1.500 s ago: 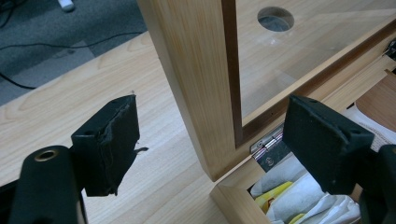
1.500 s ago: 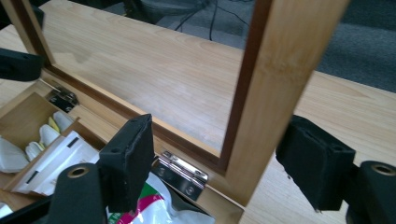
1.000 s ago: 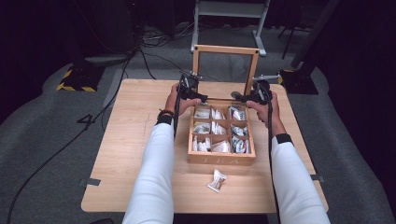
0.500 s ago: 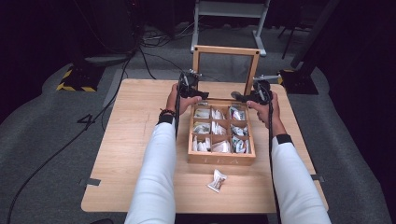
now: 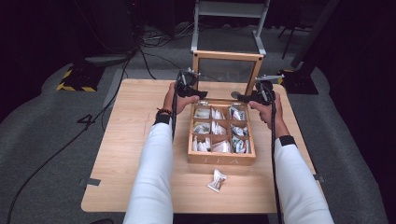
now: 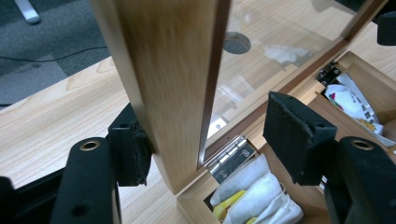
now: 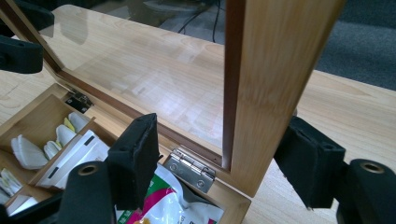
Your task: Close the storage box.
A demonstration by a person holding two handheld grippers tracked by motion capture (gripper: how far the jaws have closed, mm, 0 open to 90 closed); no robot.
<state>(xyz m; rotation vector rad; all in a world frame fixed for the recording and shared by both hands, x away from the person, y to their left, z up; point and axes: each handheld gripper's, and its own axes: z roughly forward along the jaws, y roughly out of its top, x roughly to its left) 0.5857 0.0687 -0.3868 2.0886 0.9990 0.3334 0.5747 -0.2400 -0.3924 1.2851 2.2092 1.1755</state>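
Note:
A wooden tea box [image 5: 222, 160] with several compartments of tea bags [image 5: 212, 127] sits on the table, its glass-paned lid [image 5: 227, 56] standing upright. My left gripper [image 5: 200, 94] is at the lid's left hinge corner. In the left gripper view it [image 6: 215, 140] is open and straddles the lid's side rail [image 6: 173, 84]; one pad [image 6: 133, 154] touches the rail's outer face, the other is apart. My right gripper [image 5: 239, 96] is at the lid's right corner. It [image 7: 224, 163] is open around the other side rail [image 7: 275, 70].
A loose tea bag [image 5: 217, 180] lies on the wooden table [image 5: 135, 140] in front of the box. Metal hinges [image 6: 229, 158] [image 7: 191, 170] join lid and box. Cables and a metal frame [image 5: 229, 9] are on the floor beyond the table's far edge.

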